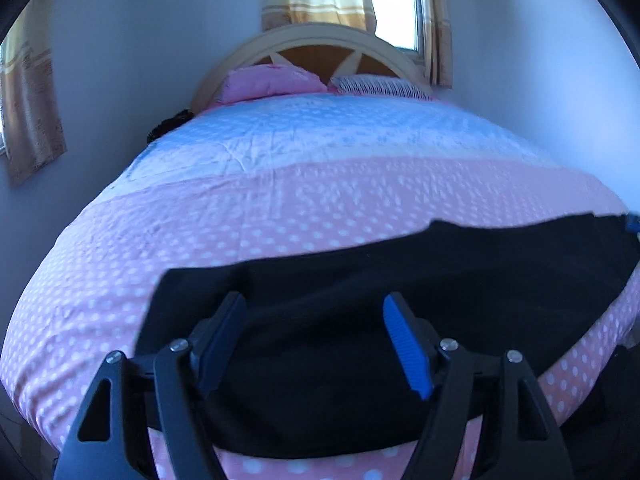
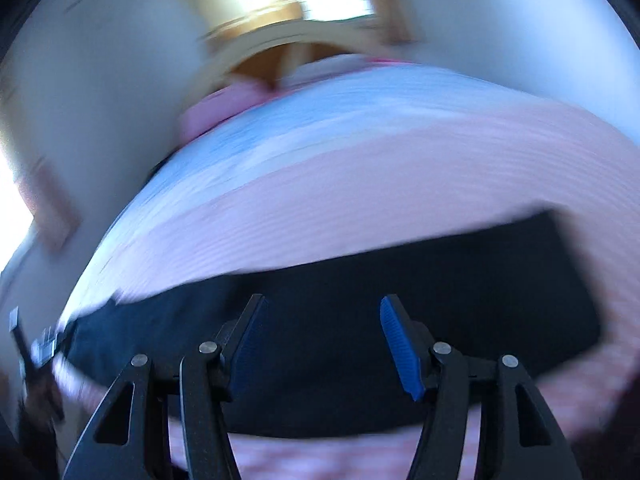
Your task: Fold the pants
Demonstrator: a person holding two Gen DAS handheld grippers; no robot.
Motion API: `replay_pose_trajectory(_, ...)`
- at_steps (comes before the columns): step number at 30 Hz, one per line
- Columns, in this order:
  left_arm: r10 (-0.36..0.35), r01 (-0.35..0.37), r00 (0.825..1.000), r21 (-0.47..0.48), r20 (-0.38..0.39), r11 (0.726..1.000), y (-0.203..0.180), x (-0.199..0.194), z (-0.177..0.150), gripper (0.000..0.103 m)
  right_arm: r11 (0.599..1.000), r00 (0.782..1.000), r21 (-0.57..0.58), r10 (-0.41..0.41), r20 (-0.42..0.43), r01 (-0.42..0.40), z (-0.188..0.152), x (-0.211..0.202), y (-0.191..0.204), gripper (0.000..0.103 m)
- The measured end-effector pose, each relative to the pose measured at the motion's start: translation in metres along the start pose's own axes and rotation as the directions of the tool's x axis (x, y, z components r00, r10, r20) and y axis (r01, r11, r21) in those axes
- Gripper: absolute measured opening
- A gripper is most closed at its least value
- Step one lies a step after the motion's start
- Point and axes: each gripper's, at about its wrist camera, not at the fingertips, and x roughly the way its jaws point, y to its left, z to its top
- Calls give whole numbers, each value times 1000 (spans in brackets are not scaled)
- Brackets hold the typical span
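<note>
Black pants lie flat across the near edge of a bed, stretching from left to right. My left gripper hovers over their left part, open, with nothing between its blue-padded fingers. In the right wrist view, which is blurred by motion, the same black pants span the frame, and my right gripper stands open above them with an empty gap. A bit of the other gripper shows at the pants' far right end.
The bed's cover is pink with white dots, with a pale blue band farther back. A pink pillow and a striped pillow rest against a curved headboard. A curtained window sits behind.
</note>
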Motion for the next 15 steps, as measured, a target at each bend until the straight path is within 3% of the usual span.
replay_pose_trajectory(3,16,-16,999,1,-29,1000,-3,7,-5,74,982,989,122,-146,-9,146,14,-18,-77,60)
replay_pose_trajectory(5,32,-33,998,-12,-47,999,0,13,-6,74,969,979,140,-196,-47,201,16,-21,-107,60)
replay_pose_trajectory(7,38,-40,998,-26,-57,999,3,16,-6,74,969,980,151,-186,-74,195,14,-21,-122,60)
replay_pose_trajectory(9,53,-55,997,-31,-59,998,3,17,-4,74,972,984,153,-179,-17,180,11,-30,-119,60)
replay_pose_trajectory(11,54,-56,997,-34,-58,998,0,15,-3,74,983,993,141,-115,-9,115,9,-32,-118,60)
replay_pose_trajectory(13,55,-57,997,-31,-59,998,-4,16,-2,74,985,991,117,-128,-34,131,9,-26,-115,59)
replay_pose_trajectory(15,55,-57,997,-31,-60,998,-5,18,-3,74,988,990,92,-120,-67,126,9,-13,-111,49)
